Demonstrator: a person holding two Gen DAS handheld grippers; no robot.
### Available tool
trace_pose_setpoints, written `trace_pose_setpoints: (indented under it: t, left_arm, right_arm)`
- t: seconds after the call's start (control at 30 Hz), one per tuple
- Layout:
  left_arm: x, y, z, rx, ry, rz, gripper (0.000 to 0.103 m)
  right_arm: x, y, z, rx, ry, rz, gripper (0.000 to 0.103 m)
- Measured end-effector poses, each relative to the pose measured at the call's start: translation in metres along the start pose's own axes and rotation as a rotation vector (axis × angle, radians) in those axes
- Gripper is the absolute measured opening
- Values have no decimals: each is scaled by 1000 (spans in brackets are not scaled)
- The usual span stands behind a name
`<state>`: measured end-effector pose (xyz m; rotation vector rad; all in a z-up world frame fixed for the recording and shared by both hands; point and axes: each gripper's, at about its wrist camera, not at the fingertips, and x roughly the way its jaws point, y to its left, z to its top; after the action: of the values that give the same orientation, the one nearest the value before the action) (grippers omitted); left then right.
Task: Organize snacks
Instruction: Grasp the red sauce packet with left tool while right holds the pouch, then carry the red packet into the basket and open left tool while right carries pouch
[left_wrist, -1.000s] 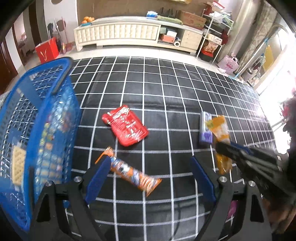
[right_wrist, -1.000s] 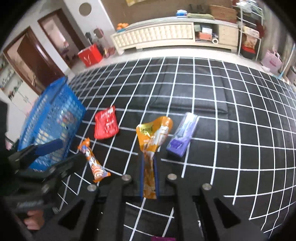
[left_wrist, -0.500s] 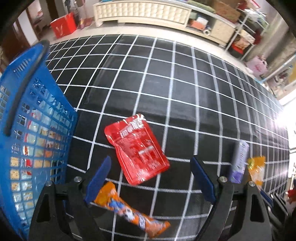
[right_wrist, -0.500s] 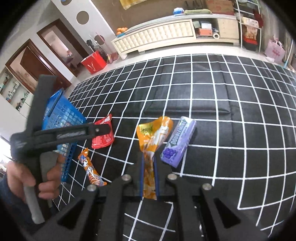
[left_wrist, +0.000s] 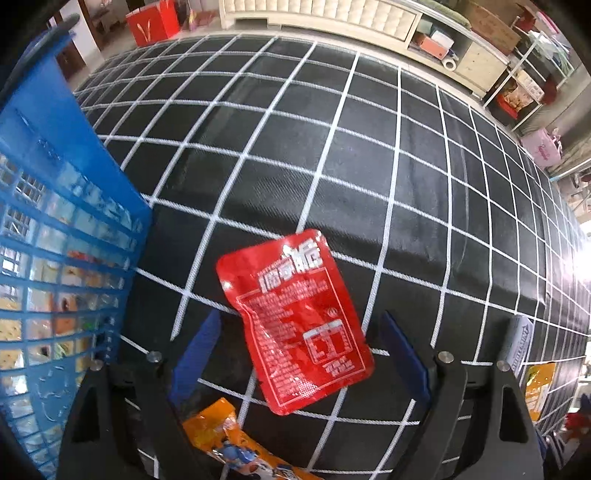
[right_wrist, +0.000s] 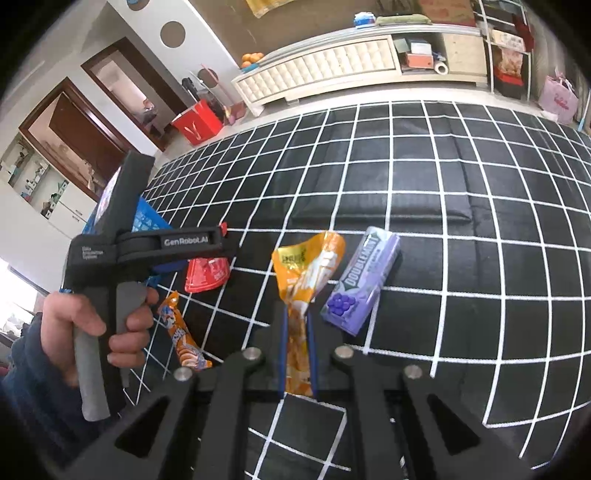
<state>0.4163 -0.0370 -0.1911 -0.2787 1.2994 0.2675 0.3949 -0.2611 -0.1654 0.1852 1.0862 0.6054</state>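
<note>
My left gripper (left_wrist: 299, 350) is open, its blue fingers on either side of a flat red snack pouch (left_wrist: 295, 317) on the black grid cloth; the pouch also shows in the right wrist view (right_wrist: 206, 274). My right gripper (right_wrist: 295, 325) is shut on an orange snack packet (right_wrist: 304, 280) and holds it upright. A purple Doublemint gum pack (right_wrist: 360, 282) lies just right of it. An orange tube snack (left_wrist: 229, 443) lies below the left gripper. A blue basket (left_wrist: 55, 258) with several snacks inside stands at the left.
The black cloth with white grid lines (left_wrist: 369, 166) covers the work surface. A white low cabinet (right_wrist: 332, 62) and a red bag (right_wrist: 195, 122) stand on the floor beyond. The left hand-held gripper (right_wrist: 147, 243) shows in the right wrist view.
My left gripper has moved forward and down, from over the orange tube snack to around the red pouch. My right gripper still holds the orange packet, nearly still.
</note>
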Motion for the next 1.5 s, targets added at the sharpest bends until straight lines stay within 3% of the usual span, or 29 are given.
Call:
trace_pose_setpoints:
  t: [0.33, 0.4, 0.47, 0.63, 0.83, 1.0, 1.03, 1.07, 1.5]
  left_arm:
    - [2, -2, -2, -5, -10, 45, 86]
    - [0, -5, -3, 1, -14, 42, 79]
    - [-11, -4, -17, 37, -23, 34, 56]
    - [-16, -12, -23, 86, -12, 29, 38]
    - [-30, -13, -33, 117, -18, -29, 21]
    - [-56, -11, -44, 143, -49, -85, 16]
    - [-63, -6, -47, 148, -56, -99, 5]
    - [-71, -4, -51, 156, -63, -112, 0]
    - [-186, 42, -81, 218, -204, -279, 0]
  right_arm:
    - [4, -4, 0, 4, 9, 8, 12]
    - [3, -5, 0, 6, 8, 7, 12]
    - [3, -5, 0, 12, 8, 6, 12]
    - [0, -7, 2, 26, 1, 8, 12]
    - [-7, 0, 3, 12, -6, -10, 12]
    - [-19, 13, 4, 4, -20, -40, 12]
    - [-22, 16, 4, 4, -22, -48, 13]
    - [-25, 20, 3, 4, -25, -53, 13]
    - [-78, 106, 2, -76, -109, -114, 12]
